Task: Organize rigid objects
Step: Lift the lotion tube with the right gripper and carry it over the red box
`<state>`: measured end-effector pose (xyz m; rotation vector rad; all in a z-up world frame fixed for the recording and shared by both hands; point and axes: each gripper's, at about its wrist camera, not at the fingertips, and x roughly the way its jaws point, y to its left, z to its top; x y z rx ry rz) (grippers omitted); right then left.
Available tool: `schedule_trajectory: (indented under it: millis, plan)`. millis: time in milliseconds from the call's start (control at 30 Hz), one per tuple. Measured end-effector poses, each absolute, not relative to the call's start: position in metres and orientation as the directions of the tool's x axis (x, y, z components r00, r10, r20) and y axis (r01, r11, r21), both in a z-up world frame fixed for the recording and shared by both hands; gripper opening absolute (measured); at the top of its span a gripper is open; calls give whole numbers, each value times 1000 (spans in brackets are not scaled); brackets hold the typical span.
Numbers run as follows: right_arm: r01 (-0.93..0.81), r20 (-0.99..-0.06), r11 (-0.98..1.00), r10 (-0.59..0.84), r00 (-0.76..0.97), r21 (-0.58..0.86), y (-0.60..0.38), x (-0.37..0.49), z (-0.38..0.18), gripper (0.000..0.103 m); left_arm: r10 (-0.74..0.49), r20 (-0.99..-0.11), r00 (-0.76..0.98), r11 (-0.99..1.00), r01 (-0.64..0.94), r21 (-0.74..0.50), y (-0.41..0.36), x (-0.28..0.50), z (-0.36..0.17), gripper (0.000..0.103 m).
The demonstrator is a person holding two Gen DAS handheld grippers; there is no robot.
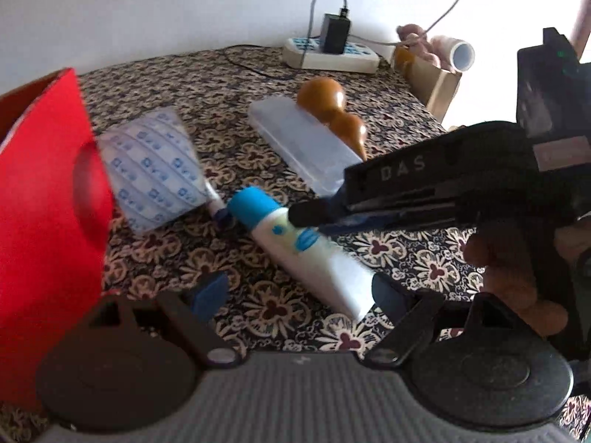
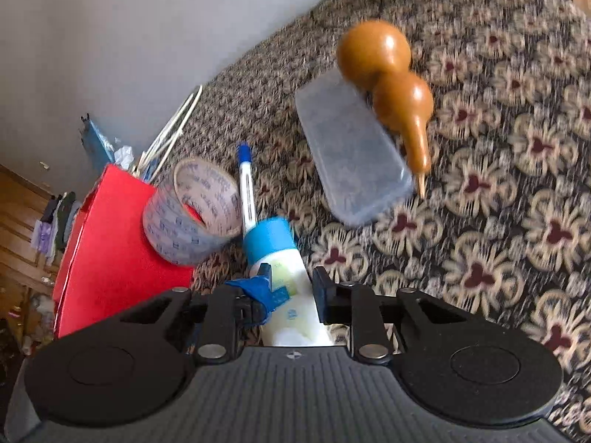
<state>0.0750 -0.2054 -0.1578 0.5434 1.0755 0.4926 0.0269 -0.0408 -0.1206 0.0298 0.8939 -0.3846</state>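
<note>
A white tube with a blue cap [image 2: 273, 243] lies on the patterned tablecloth, cap pointing away. My right gripper [image 2: 293, 288] is shut on the tube's body just behind the cap, one pad on each side. In the left wrist view the right gripper [image 1: 306, 217] reaches in from the right and sits on the tube [image 1: 314, 258]. My left gripper [image 1: 299, 295] is open, low over the cloth, with the tube's flat tail between its wide-apart fingers and untouched. A tape roll [image 2: 192, 214], a blue-capped pen [image 2: 246, 184], a clear plastic case [image 2: 351, 151] and a wooden gourd [image 2: 391, 88] lie beyond.
A red box [image 1: 48, 221] stands close on the left, with the tape roll [image 1: 155, 170] leaning against it. A power strip with a charger [image 1: 332, 55] and a cardboard box [image 1: 432, 77] sit at the table's far edge. A hand [image 1: 509, 258] holds the right gripper.
</note>
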Motion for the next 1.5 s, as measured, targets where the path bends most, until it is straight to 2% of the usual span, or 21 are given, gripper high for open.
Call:
schedule_trajectory:
  millis: [300, 367, 433, 467, 567, 733, 1067, 1267, 1500]
  plan:
    - [-82, -647, 711, 676, 353, 699, -197, 57, -164, 3, -327, -799, 505, 920, 363, -148, -39, 41, -137, 83]
    - [-77, -641, 703, 684, 348, 707, -193, 57, -165, 4, -334, -796, 505, 915, 376, -145, -39, 43, -138, 72]
    - [-65, -639, 696, 688, 345, 715, -192, 57, -166, 4, -328, -798, 506, 915, 379, -136, -39, 44, -137, 69]
    - [-60, -637, 694, 689, 346, 718, -190, 57, -167, 4, -324, -796, 511, 915, 382, -128, -38, 43, -137, 62]
    - [-65, -640, 696, 689, 339, 715, -187, 52, -167, 5, -309, -797, 519, 914, 394, -98, -36, 38, -137, 56]
    - [-81, -660, 714, 679, 321, 695, -182, 39, -162, 4, -282, -802, 526, 917, 395, -63, -35, 21, -135, 51]
    - [-80, -661, 707, 691, 293, 703, -178, -12, -142, 3, -297, -820, 490, 905, 419, -77, -25, -33, -118, 41]
    - [-158, -617, 687, 713, 334, 709, -159, -23, -107, 3, -284, -777, 562, 911, 412, -35, -15, -58, -82, 41]
    - [-313, -535, 684, 719, 444, 659, -115, -13, -46, 3, -294, -660, 691, 916, 401, 12, 22, -62, -20, 41]
